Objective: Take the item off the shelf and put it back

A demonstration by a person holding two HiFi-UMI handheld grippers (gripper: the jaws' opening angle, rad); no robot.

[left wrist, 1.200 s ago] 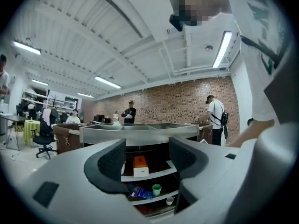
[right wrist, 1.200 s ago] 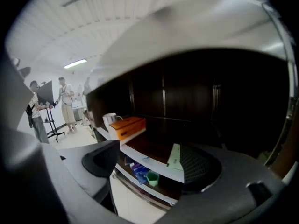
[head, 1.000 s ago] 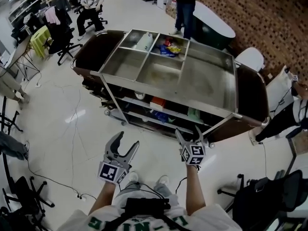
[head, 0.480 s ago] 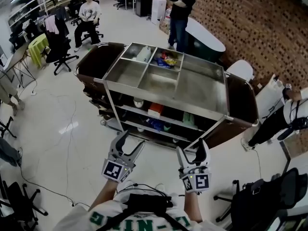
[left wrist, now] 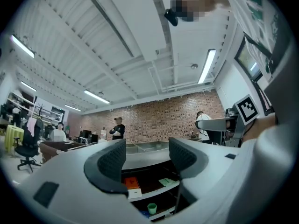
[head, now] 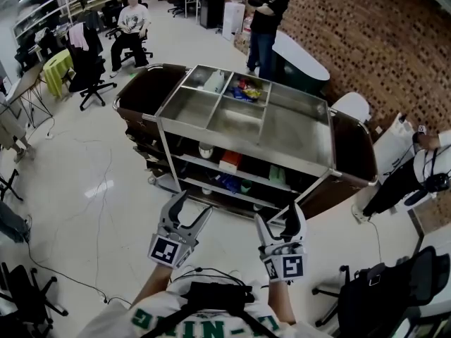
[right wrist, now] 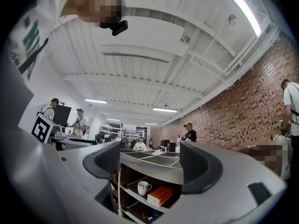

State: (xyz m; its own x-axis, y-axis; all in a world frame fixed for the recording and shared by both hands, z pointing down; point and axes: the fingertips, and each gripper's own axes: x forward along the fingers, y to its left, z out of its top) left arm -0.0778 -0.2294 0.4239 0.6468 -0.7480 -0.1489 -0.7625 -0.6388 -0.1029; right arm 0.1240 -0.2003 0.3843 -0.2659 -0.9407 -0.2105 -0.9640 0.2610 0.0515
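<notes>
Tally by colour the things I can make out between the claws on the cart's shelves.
White: 1, the mug
Orange: 1, the box
Green: 2, the flat packet and the small cup
Total: 4 clear enough to count

A glossy white floor [head: 77,167] fills the left side of the room. A red-brown brick wall [head: 373,34] runs along the right. In front of it a person in dark clothes [head: 268,9] stands with arms folded, just beside a white oval table [head: 303,48]. At the far left a person in a white top [head: 131,21] sits, near a black office chair [head: 90,65] and a yellow-green cloth [head: 58,63]. A person in a white shirt [head: 426,164] is at the right edge, and a white chair [head: 351,105] stands nearby.
</notes>
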